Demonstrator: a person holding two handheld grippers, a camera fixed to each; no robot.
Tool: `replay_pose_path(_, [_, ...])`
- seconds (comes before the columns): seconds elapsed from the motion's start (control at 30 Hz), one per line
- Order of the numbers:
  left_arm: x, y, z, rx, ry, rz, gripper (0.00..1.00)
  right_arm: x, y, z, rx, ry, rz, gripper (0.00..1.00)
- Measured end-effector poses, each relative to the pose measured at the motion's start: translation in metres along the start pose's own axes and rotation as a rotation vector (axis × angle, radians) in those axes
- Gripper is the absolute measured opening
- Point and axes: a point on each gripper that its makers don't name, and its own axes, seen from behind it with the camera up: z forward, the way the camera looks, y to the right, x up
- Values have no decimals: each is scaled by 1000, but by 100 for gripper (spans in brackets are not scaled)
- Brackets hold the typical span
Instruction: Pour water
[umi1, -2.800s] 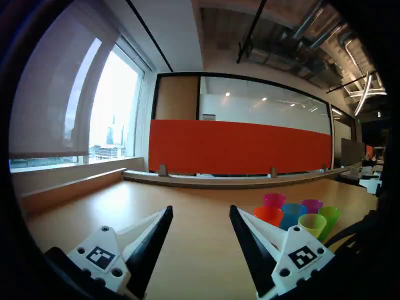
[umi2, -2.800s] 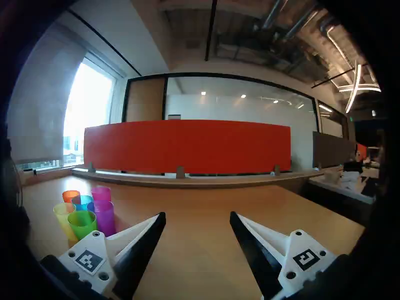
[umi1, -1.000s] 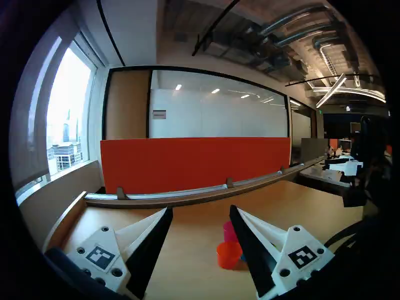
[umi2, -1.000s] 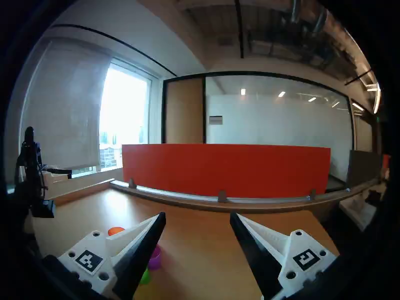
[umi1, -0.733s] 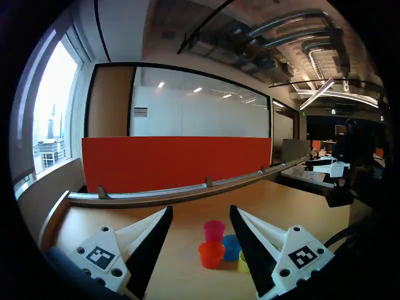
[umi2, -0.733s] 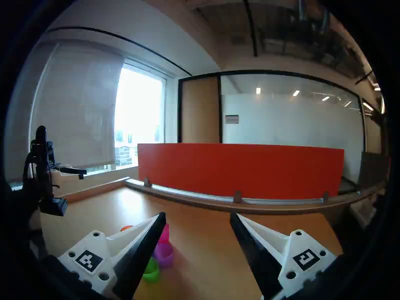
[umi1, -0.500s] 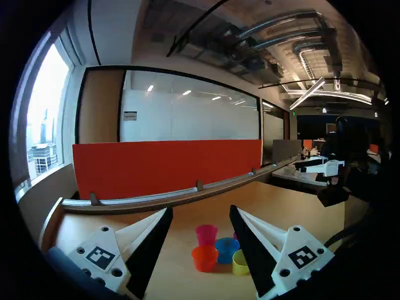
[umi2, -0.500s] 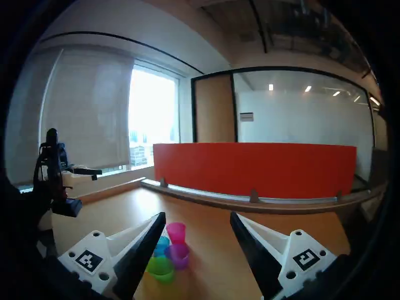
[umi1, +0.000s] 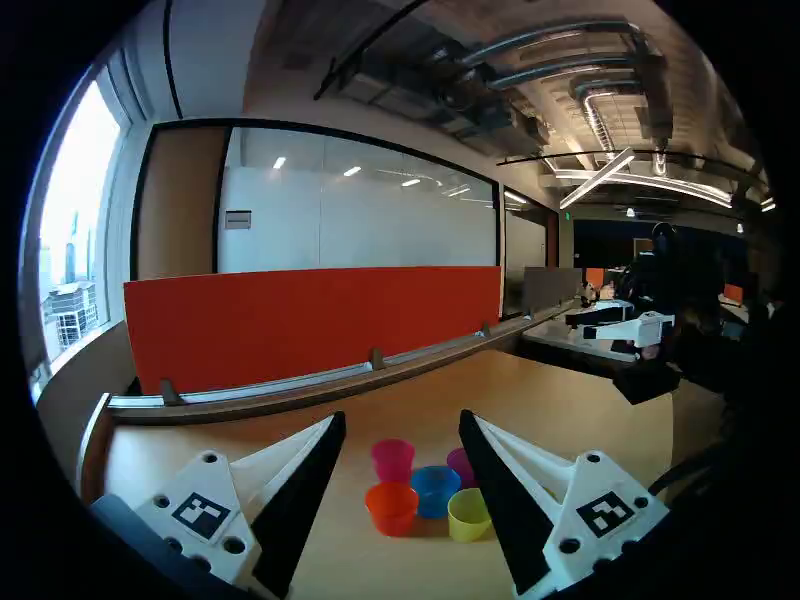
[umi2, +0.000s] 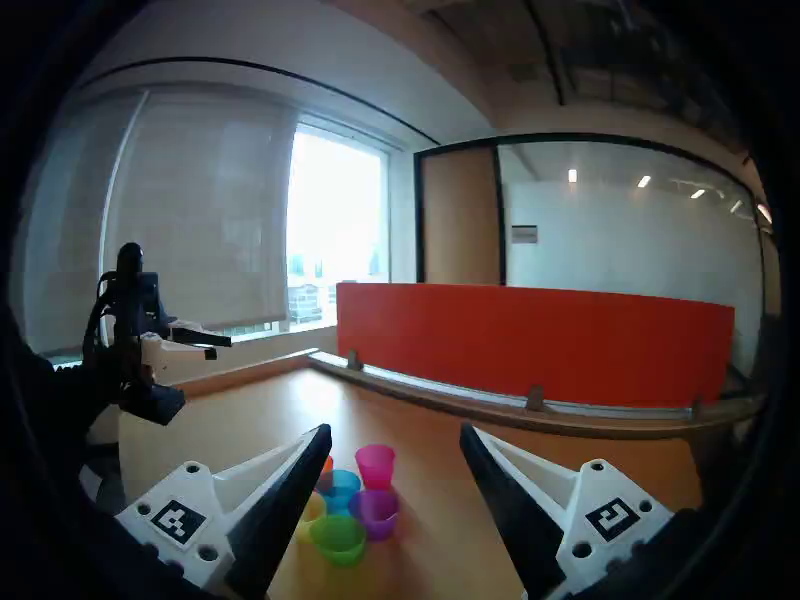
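L gripper (umi1: 400, 414) & R gripper (umi2: 393, 428) both spread wide, holding nothing. Coloured cups (umi1: 433, 490) bunched mid desk (umi1: 560, 385), off its edges.

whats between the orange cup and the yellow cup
The blue cup, set slightly behind the orange cup and yellow cup, in the left gripper view.

Hard to make out any water inside the cups (umi1: 435, 488) in either view. In the left gripper view, little to be seen of the purple cup (umi1: 457, 465), tucked behind a finger (umi1: 500, 490) of the left gripper (umi1: 401, 417). Too dark at the right edge to make out the person (umi1: 700, 300). In the right gripper view, barely a sliver of the orange cup (umi2: 326, 467) and about half of the yellow cup (umi2: 312, 506), both behind a finger (umi2: 285, 490) of the right gripper (umi2: 393, 432).
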Motion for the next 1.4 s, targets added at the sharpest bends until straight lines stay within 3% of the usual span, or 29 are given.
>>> replay_pose_path(0.4, [-27, -2, 3, -44, -80, 43, 84, -29, -12, 2, 74, -128, -77, 99])
replay_pose_path(0.7, [-48, -2, 7, -86, -133, 27, 84, -45, -22, 2, 118, -196, -132, 99])
replay_pose_path(1.0, [-68, 6, 10, -106, -188, 96, 84, -55, -21, 7, 133, -229, -133, 100])
replay_pose_path(1.4, [-85, 10, 20, -126, -229, 108, 84, -73, -22, 13, 158, -264, -139, 99])
